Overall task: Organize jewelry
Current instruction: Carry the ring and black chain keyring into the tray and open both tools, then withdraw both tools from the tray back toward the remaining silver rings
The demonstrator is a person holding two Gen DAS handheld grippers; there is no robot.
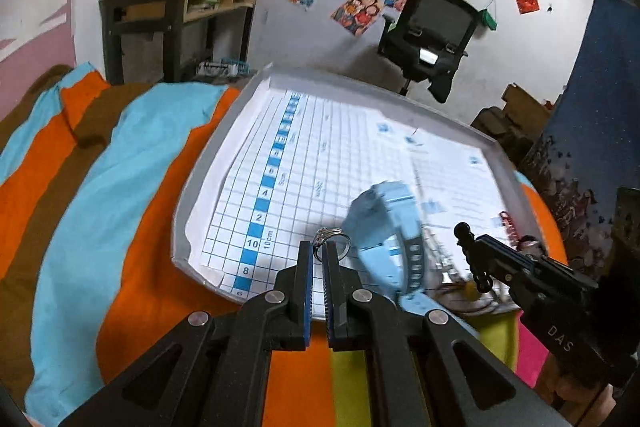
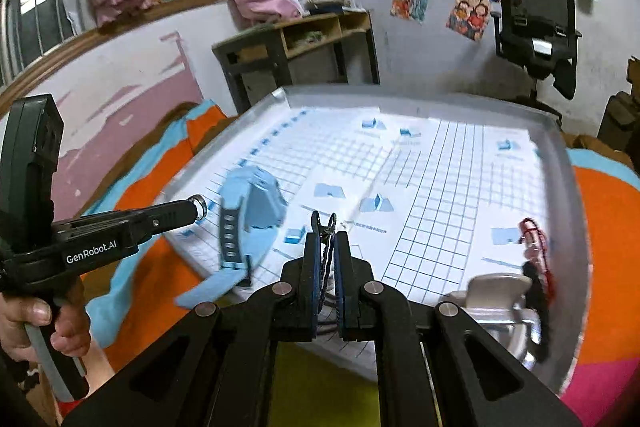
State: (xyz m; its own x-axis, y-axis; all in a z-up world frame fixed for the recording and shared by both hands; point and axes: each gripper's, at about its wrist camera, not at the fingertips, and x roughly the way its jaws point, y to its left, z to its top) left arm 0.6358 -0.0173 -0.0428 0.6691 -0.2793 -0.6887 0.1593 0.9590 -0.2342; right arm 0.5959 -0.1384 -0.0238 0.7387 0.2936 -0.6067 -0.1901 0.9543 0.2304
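Note:
My left gripper [image 1: 318, 251] is shut on a silver ring [image 1: 334, 239], held just above the near left part of the grey tray [image 1: 360, 82] lined with grid paper. A light blue watch [image 1: 386, 223] lies on the paper just right of the ring. My right gripper [image 2: 328, 241] is shut on a black beaded piece [image 2: 328, 225] over the tray's near edge. In the right wrist view the left gripper [image 2: 192, 210] holds the ring [image 2: 200, 205] beside the watch [image 2: 252, 211]. The right gripper [image 1: 478, 255] with the black piece [image 1: 466, 239] shows in the left wrist view.
A red string bracelet [image 2: 532, 231] hangs by a white stand [image 2: 496, 293] at the tray's near right corner. The tray [image 2: 400, 95] rests on a striped orange, blue and brown bedcover [image 1: 120, 167]. A hand [image 2: 40, 319] grips the left handle. A desk [image 1: 180, 15] and office chair [image 1: 436, 27] stand behind.

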